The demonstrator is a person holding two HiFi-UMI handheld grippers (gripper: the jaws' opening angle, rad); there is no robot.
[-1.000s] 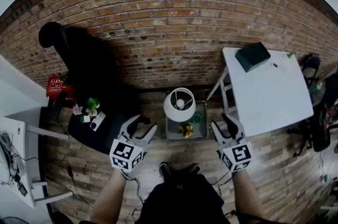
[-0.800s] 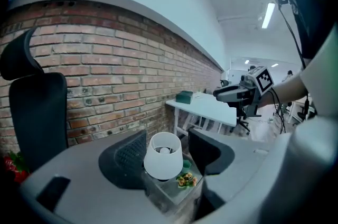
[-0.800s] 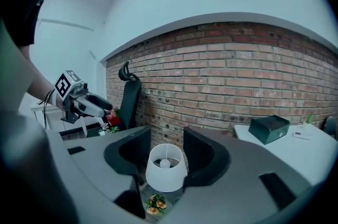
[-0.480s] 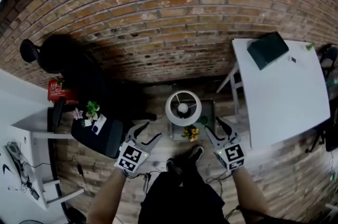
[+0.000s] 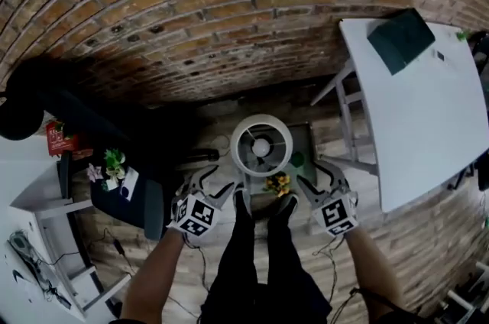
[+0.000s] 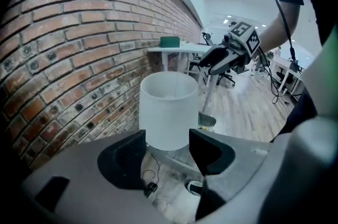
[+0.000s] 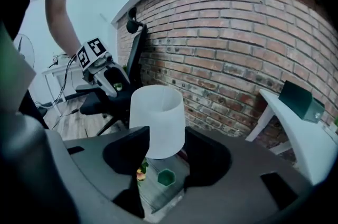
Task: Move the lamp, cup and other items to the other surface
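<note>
A lamp with a white drum shade (image 5: 261, 145) stands on a small grey side table (image 5: 304, 134) against the brick wall. A green cup (image 5: 296, 159) and a small bunch of flowers (image 5: 276, 183) sit beside it. My left gripper (image 5: 216, 181) is open just left of the lamp, and my right gripper (image 5: 315, 176) is open just right of it. In the left gripper view the shade (image 6: 168, 112) shows beyond the open jaws (image 6: 166, 149), untouched. The right gripper view frames the shade (image 7: 157, 120), cup (image 7: 166, 177) and flowers (image 7: 141, 171) between its open jaws (image 7: 166, 157).
A white table (image 5: 428, 108) with a dark green box (image 5: 401, 40) stands to the right. A black chair (image 5: 134, 196) carrying small plants (image 5: 113, 162) is at the left. A white desk (image 5: 30, 185) lies far left. My feet (image 5: 263, 204) touch the side table's front.
I have stepped toward the side table, so the lamp sits closer below me. Both grippers have come in to flank the lamp, and the right jaws look slightly wider.
</note>
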